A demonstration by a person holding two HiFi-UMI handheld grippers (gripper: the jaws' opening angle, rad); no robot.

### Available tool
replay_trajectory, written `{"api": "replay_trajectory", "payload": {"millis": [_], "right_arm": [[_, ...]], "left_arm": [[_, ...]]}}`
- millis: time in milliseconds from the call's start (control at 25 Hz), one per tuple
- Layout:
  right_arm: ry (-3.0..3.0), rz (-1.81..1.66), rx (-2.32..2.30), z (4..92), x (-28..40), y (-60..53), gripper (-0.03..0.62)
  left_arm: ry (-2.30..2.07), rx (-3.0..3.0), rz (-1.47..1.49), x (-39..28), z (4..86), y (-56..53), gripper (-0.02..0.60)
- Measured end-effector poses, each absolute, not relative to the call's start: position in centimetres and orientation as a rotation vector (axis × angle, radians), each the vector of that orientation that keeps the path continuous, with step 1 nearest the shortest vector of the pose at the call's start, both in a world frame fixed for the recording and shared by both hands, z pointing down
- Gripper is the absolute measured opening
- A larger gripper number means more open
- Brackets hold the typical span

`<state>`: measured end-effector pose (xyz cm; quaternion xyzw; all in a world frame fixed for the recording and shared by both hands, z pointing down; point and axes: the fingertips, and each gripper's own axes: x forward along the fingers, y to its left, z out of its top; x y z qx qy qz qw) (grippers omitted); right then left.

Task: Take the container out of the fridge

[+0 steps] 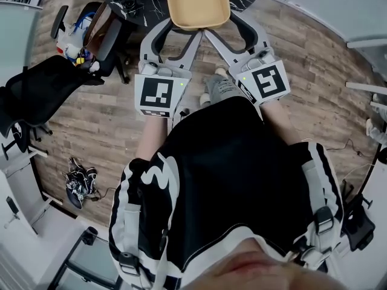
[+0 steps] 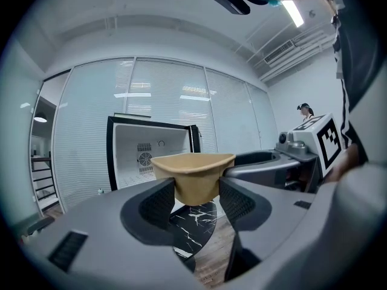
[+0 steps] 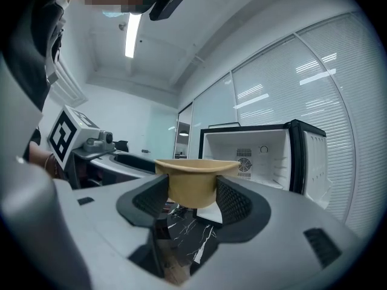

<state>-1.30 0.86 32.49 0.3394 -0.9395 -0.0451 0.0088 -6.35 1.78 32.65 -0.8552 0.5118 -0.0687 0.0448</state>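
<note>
Container [image 1: 198, 3], tan and empty-looking, sits clamped in both left tongs [image 2: 196, 193] and right tongs [image 3: 192, 193].

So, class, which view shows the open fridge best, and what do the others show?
The right gripper view: the fridge stands open, with its white interior and its door both visible. The left gripper view shows it smaller, its lower corner behind the tan container. The head view shows none of it.

- The floor [image 1: 109, 119] is brown wood.
- A black chair [image 1: 42, 89] sits at nine o'clock.
- A dark marble tabletop [image 1: 154, 5] is at twelve o'clock.
- Glass walls [image 2: 163, 89] have blinds.
- A long light [image 3: 130, 35] glows overhead.
</note>
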Motion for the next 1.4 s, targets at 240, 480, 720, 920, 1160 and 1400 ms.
{"api": "replay_trajectory", "payload": {"millis": [240, 480, 720, 920, 1160, 1400], "right_arm": [[-2.939, -0.153, 1.057, 32.1, -0.5, 1.9, 0.258], [-2.943, -0.154, 1.043, 31.9, 0.5, 2.6, 0.258], [-2.944, -0.175, 1.001, 31.3, 2.6, 3.6, 0.258], [-2.959, -0.179, 0.995, 31.1, 4.5, 4.7, 0.258], [-2.964, -0.184, 0.989, 31.1, 6.6, 6.4, 0.258], [-2.965, -0.177, 0.986, 31.2, 6.5, 6.4, 0.259]], "left_arm": [[1.556, -2.603, -0.202, -5.6, 32.2, 2.9, 0.235], [1.571, -2.587, -0.201, -4.5, 32.0, 3.6, 0.235], [1.596, -2.585, -0.174, -2.5, 31.5, 4.6, 0.235], [1.605, -2.571, -0.183, -0.5, 31.2, 5.8, 0.235], [1.609, -2.563, -0.172, 1.6, 31.2, 7.5, 0.235], [1.624, -2.574, -0.174, 1.6, 31.4, 7.7, 0.235]]}}
